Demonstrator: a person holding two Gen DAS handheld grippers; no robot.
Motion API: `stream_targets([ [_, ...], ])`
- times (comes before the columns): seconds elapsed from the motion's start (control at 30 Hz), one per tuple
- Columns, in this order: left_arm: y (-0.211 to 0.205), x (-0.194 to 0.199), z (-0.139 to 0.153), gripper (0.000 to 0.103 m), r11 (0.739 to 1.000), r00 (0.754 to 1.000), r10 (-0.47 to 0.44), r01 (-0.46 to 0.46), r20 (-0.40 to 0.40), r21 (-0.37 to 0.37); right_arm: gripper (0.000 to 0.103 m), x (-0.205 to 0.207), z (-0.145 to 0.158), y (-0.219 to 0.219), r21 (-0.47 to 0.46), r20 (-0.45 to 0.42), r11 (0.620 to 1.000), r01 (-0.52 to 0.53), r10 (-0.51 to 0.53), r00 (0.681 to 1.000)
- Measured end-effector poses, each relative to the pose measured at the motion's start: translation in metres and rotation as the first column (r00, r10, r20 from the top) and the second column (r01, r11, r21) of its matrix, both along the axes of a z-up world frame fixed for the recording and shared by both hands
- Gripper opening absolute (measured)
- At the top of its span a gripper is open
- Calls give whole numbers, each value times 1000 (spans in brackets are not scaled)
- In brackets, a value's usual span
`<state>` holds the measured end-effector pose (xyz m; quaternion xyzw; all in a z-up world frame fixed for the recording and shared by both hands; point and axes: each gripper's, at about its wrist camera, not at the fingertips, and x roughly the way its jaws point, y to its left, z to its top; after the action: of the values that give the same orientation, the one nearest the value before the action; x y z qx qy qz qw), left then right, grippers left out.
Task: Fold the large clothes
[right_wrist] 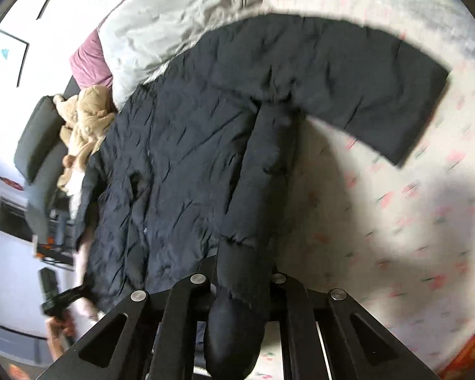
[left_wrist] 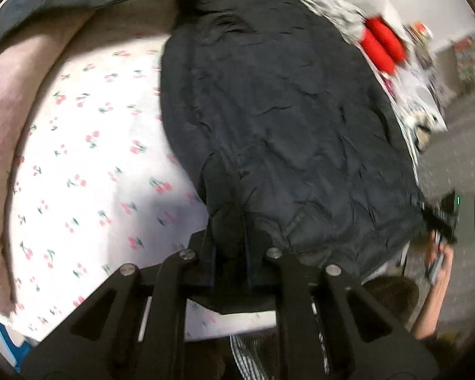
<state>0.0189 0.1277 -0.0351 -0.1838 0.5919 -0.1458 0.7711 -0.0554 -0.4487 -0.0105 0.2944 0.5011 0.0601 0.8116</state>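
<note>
Black jacket (left_wrist: 285, 110) hem bunches between both your fingers; the sleeve (right_wrist: 348, 85) at two o'clock may drag if you lift unevenly.

Jacket (left_wrist: 285, 110) crinkled matt cloth; sheet (left_wrist: 88, 158) seemingly cotton

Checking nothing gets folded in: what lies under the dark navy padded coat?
The dark navy padded coat lies on the cherry-print bedsheet, its far edge overlapping a grey quilt. Anything beneath its middle is covered.
</note>
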Motion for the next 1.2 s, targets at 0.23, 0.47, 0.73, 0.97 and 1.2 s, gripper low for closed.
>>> stream_targets([
  [0.23, -25, -8, -25, 19, 975, 992, -44, 69, -122, 213, 12, 6, -31, 10, -190, -162, 981, -41, 10, 987],
  [0.47, -19, -15, 13, 65, 957, 999, 24, -31, 28, 288, 71, 15, -34, 12, -357, -181, 934, -34, -33, 983],
  [0.73, 54, 9, 69, 89, 918, 905, 322, -371, 278, 142, 85, 38, 38, 34, -360, 38, 932, 36, -24, 999],
  [0.97, 129, 43, 63, 89, 766, 749, 581, -636, 319, 99, 86, 91, 52, 102, -303, 147, 953, -9, 56, 988],
  [1.2, 190, 66, 25, 87, 643, 642, 726, -761, 248, 89, 86, 133, 33, 145, -267, 185, 962, -57, 109, 977],
])
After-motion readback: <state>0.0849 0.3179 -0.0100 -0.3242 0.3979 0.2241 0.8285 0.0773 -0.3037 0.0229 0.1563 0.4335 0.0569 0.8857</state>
